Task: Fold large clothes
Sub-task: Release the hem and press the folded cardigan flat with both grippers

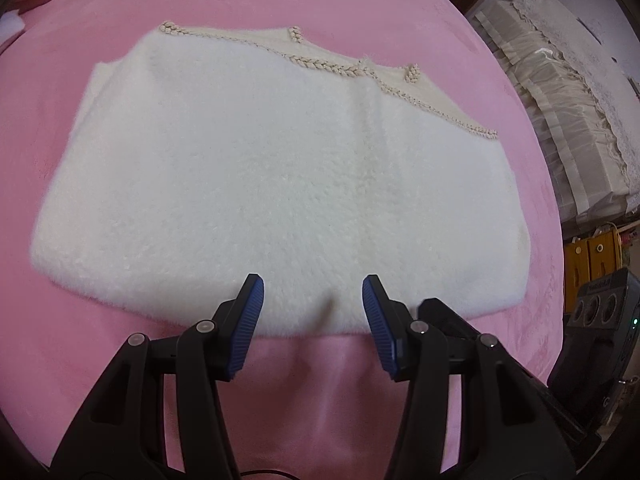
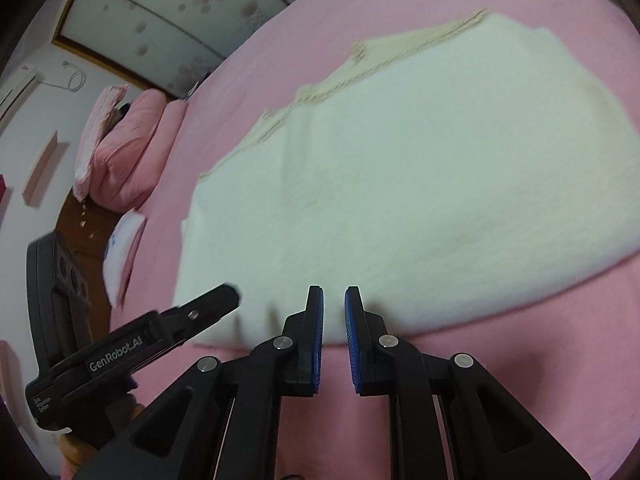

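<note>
Blue-padded fingers of the left gripper [image 1: 312,304] fill the bottom of the left wrist view, jaws parted with nothing between the pads. They hover over the near hem of a white fluffy sweater [image 1: 280,184], which lies folded flat on a pink bedsheet [image 1: 312,380]. Its beige braided trim [image 1: 320,65] runs along the far edge. A small dimple shows in the hem between the fingertips. The likely trouble here is a shallow bite: if the pads close on the top layer only, the stacked layers beneath could slide apart when lifted and the earlier fold would open.

From the right wrist view, the right gripper [image 2: 334,300] sits lowest and nearest, jaws almost together with only a narrow gap and no fabric in it. It is poised at the sweater's [image 2: 420,184] near edge, and the left gripper [image 2: 224,294] appears just beside it at the left, close to the same hem. The picture is smeared, suggesting quick travel. Two risks follow: the tools could knock each other at this close spacing, and jaws this narrow could push the thick pile ahead and rumple the hem instead of taking it. Pink pillows [image 2: 120,152] lie well apart at the bed's far end.
</note>
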The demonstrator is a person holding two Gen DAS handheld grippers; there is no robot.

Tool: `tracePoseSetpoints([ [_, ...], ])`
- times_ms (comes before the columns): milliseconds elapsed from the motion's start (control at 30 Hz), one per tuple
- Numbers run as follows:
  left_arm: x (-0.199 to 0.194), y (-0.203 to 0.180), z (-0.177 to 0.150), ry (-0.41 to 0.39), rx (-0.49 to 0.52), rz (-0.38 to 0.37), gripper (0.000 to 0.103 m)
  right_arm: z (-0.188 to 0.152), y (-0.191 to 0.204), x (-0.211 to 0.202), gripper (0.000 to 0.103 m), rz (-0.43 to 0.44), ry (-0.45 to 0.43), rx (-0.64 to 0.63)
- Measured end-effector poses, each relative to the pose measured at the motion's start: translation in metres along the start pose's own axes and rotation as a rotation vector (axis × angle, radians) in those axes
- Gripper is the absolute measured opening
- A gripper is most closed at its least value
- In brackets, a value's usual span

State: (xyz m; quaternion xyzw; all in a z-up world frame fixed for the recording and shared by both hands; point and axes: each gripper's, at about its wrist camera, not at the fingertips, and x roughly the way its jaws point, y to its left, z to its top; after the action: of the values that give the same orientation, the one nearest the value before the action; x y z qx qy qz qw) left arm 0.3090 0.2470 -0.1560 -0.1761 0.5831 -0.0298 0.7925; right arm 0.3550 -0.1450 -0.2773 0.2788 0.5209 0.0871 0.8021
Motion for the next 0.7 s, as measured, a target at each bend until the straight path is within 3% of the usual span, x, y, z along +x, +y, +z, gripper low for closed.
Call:
tracePoseSetpoints([
  [100, 0.003, 0.003, 0.002, 0.008, -0.028, -0.019, 0.047, 0.005, 0.009, 0.014, 0.013, 0.006, 0.005, -0.022],
  [167, 0.012, 0.006, 0.002, 0.008, -0.044, -0.059, 0.036, 0.006, 0.015, 0.015, 0.013, -0.001, 0.009, -0.043],
  [233, 0.027, 0.009, 0.002, 0.04, -0.058, -0.076, 0.011, 0.011, 0.029, 0.035, 0.013, -0.013, 0.026, -0.076],
  [267, 0.035, 0.01, 0.002, 0.064, -0.067, -0.074, 0.006, 0.011, 0.028, 0.042, 0.013, -0.025, 0.038, -0.087],
  [367, 0.053, 0.016, -0.001, 0.132, -0.099, -0.113, 0.003, 0.019, 0.036, 0.054, 0.013, -0.038, 0.044, -0.092],
  [567, 0.07, 0.024, -0.001, 0.161, -0.14, -0.093, 0.0, 0.026, 0.019, 0.082, 0.007, -0.028, 0.057, -0.021],
  [667, 0.075, 0.016, -0.002, 0.158, -0.101, -0.048, 0.0, 0.029, 0.021, 0.089, 0.007, -0.051, 0.073, -0.088],
  [700, 0.074, 0.014, -0.003, 0.157, -0.086, -0.042, 0.0, 0.031, 0.023, 0.091, 0.002, -0.065, 0.077, -0.123],
])
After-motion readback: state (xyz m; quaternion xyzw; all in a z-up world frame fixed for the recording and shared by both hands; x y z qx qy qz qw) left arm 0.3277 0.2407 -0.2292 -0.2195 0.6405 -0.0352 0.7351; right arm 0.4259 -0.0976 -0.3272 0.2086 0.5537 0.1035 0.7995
